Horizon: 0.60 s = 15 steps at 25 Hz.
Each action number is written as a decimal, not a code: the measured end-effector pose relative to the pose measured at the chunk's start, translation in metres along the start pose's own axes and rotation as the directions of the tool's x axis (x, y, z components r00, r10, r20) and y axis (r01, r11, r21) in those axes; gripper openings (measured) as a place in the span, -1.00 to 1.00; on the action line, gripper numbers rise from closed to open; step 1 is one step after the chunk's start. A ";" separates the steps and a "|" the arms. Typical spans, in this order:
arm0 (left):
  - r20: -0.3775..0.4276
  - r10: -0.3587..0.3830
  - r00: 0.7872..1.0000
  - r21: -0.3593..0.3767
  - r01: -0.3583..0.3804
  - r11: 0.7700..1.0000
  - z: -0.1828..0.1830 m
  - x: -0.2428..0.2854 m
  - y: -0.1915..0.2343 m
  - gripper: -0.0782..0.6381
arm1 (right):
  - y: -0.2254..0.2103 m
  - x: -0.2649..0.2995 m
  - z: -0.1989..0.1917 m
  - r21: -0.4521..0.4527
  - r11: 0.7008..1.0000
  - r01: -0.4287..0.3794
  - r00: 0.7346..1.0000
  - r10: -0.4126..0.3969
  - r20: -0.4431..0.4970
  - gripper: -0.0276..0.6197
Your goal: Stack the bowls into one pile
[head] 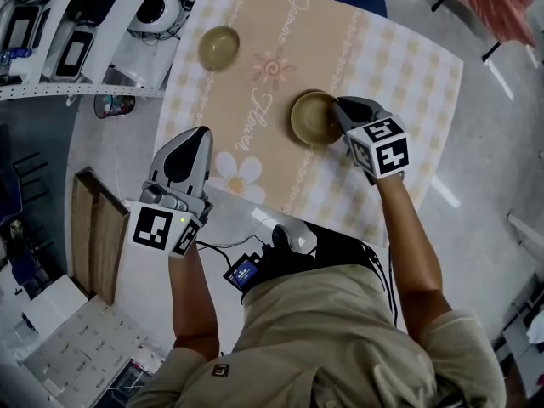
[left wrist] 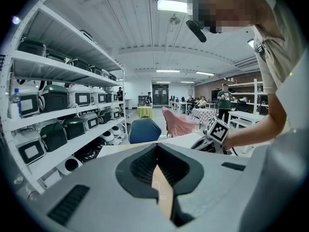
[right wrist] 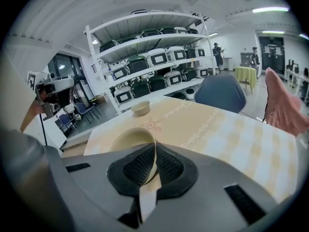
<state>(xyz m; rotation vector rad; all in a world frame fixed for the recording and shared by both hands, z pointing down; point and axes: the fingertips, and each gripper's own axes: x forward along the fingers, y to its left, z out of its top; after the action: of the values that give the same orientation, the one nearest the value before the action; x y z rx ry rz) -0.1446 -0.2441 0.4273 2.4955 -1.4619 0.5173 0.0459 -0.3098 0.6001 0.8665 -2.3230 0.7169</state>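
Nearest, our left gripper (head: pixel 189 143) hovers at the worktop's (head: pixel 408 83) near-left edge, arm bent, fingers closed on nothing. Our outstretched right gripper (head: pixel 342 113) pinches the near bowl (head: pixel 310 119) by its rim, mid-worktop. The second bowl (head: pixel 218 47) sits far left, well apart.

Head view is dim, muted in colour and slightly underexposed. The table (head: pixel 408 100) is lit evenly from overhead, with only faint soft shadow beside the bowl (head: pixel 314 117). Pale glare streaks on the floor (head: pixel 501 75) at right. Both gripper views show heavy fisheye: black vignette corners, shelves (left wrist: pixel 63 71) bowed. One ceiling light (left wrist: pixel 171 5) is blown out in the left gripper view; another strip (right wrist: pixel 270 8) is bright in the right gripper view. Room light is bright, flat, white. The left tool (left wrist: pixel 159 178) and right tool (right wrist: pixel 149 166) fill the lower frames, close to the lens and soft-focus. Far background is small and hazy.
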 end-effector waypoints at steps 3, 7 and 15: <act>-0.008 0.002 1.000 -0.002 -0.002 1.000 -0.004 0.004 0.000 -0.76 | -0.003 0.007 -0.004 -0.001 1.000 0.002 1.000 -0.002 -0.007 -0.87; -0.018 0.000 1.000 -0.003 -0.001 1.000 -0.008 0.008 0.000 -0.76 | -0.006 0.015 -0.007 -0.017 1.000 0.007 1.000 -0.007 -0.017 -0.87; -0.030 -0.009 1.000 0.001 0.009 1.000 -0.011 0.020 0.001 -0.76 | -0.009 0.029 -0.013 -0.052 0.999 0.011 0.999 -0.013 -0.034 -0.87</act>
<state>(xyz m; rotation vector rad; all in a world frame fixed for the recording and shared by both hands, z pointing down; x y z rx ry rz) -0.1389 -0.2571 0.4451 2.4824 -1.4397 0.5521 0.0382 -0.3191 0.6307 0.8377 -2.2938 0.6585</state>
